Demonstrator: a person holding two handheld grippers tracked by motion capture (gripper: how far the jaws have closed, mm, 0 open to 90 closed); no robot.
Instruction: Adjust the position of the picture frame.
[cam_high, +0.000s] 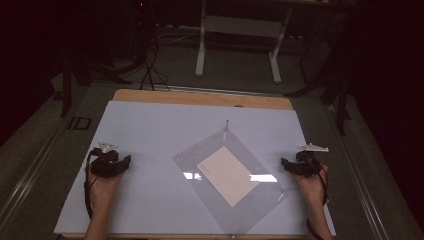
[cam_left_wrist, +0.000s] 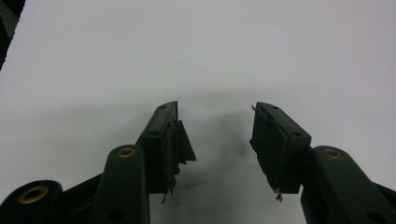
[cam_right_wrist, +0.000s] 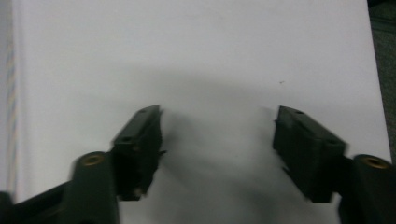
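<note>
The pale tabletop (cam_high: 150, 200) carried a clear sleeve (cam_high: 230, 187) holding a card (cam_high: 227, 175), lying diagonally. The right tool (cam_high: 285, 164) sat just beside the sleeve, the left tool (cam_high: 127, 160) farther off; both tools' jaws were apart, empty.

Dark room, grey floor (cam_high: 235, 70), white desk frame (cam_high: 240, 30)

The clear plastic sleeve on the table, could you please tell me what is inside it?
Inside the clear plastic sleeve lies one cream paper sheet, turned diagonally. Glare hides part of the sleeve, and the sheet's underside cannot be seen.

black hand-held gripper (cam_high: 131, 158) — brass screws, trailing cable
</note>
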